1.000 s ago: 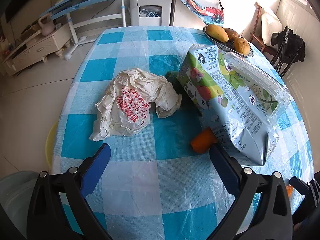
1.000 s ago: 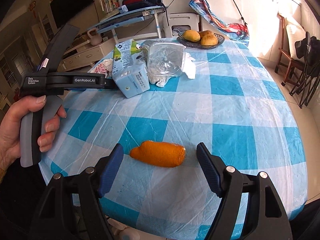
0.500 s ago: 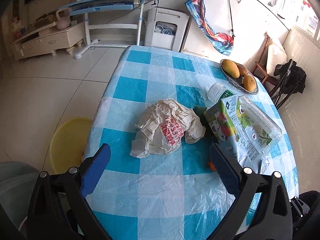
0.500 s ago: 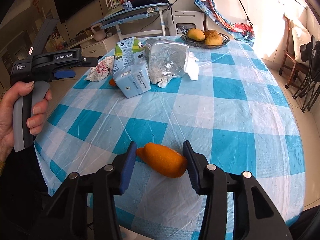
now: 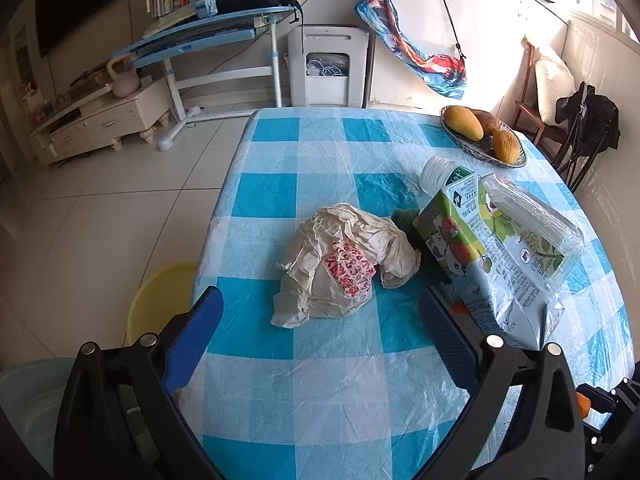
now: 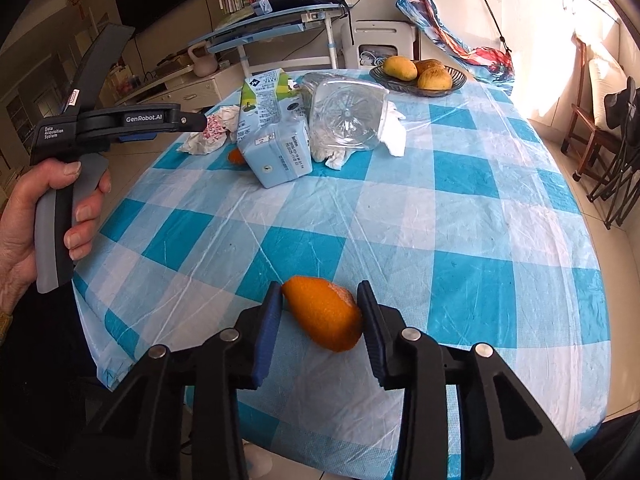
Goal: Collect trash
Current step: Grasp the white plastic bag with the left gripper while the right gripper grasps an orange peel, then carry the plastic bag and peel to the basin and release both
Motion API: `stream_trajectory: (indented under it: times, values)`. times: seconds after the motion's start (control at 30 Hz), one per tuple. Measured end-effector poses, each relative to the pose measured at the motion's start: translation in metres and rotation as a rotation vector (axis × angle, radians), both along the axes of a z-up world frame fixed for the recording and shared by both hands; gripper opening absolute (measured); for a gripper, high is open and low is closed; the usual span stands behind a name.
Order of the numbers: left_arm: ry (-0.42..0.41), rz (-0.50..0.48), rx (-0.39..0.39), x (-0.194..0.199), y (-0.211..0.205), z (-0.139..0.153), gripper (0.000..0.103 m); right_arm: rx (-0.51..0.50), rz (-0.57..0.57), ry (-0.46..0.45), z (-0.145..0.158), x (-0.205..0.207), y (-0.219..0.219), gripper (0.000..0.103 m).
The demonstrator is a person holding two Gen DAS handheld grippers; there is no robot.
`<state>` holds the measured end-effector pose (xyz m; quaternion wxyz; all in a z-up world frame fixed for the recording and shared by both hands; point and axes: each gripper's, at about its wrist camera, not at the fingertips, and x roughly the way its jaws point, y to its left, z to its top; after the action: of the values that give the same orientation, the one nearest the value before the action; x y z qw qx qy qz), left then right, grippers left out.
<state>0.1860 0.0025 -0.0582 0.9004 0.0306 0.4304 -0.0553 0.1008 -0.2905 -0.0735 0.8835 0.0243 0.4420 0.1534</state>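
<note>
Closing on the peel (image 6: 324,316), my right gripper (image 6: 320,320) had drawn its jaws in from wide apart a second before to the peel's two flanks, both pads touching or all but touching it; the peel had swung from crosswise to pointing away from the camera, near the table's (image 6: 480,208) front edge. My left gripper (image 5: 320,332), held in a hand (image 6: 44,224), had backed off from the litter so that more table and floor showed, and stood wide apart, holding nothing. Step in hand, as I judged it: first pickup, grip not yet firm. Next move called for finishing the squeeze, lifting clear of the cloth without snagging it, then carrying to a bin; the yellow tub (image 5: 160,300) on the floor by the table's left edge seemed the likely one, though I could not confirm that. Items logged: peel pieces, two, the second (image 6: 236,156) lying by the carton (image 6: 272,136); cartons, one; clear bottles (image 6: 348,116), one, lying on its side; crumpled wrappers (image 5: 344,268), one; tissues (image 6: 394,132), one, under the bottle; a dark green thing, unidentified, behind the carton; fruit bowl (image 6: 416,80), one, holding three, not trash.
</note>
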Motion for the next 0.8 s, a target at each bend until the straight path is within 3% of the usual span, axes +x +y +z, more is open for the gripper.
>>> stream_trajectory:
  times: [0.27, 0.33, 0.4, 0.47, 0.6, 0.8]
  values:
    - [0.032, 0.027, 0.054, 0.038, -0.016, -0.025, 0.093, 0.031, -0.006, -0.001, -0.003, 0.004, -0.002, 0.032]
    - [0.056, 0.004, -0.001, 0.041, -0.017, -0.028, 0.070, 0.029, -0.003, -0.007, -0.004, 0.005, -0.001, 0.032]
    - [0.076, -0.030, -0.050, 0.041, -0.019, -0.029, 0.036, 0.031, -0.002, -0.012, -0.004, 0.004, -0.001, 0.032]
    - [0.064, -0.051, -0.031, 0.038, -0.023, -0.027, 0.024, 0.033, -0.004, -0.016, -0.004, 0.004, 0.000, 0.032]
    - [0.048, -0.043, -0.072, 0.026, -0.015, -0.019, 0.013, 0.075, -0.019, -0.015, -0.004, 0.004, -0.003, 0.031]
    - [-0.012, -0.005, -0.190, 0.004, 0.024, 0.007, 0.013, 0.124, -0.019, -0.050, 0.003, -0.001, -0.001, 0.029]
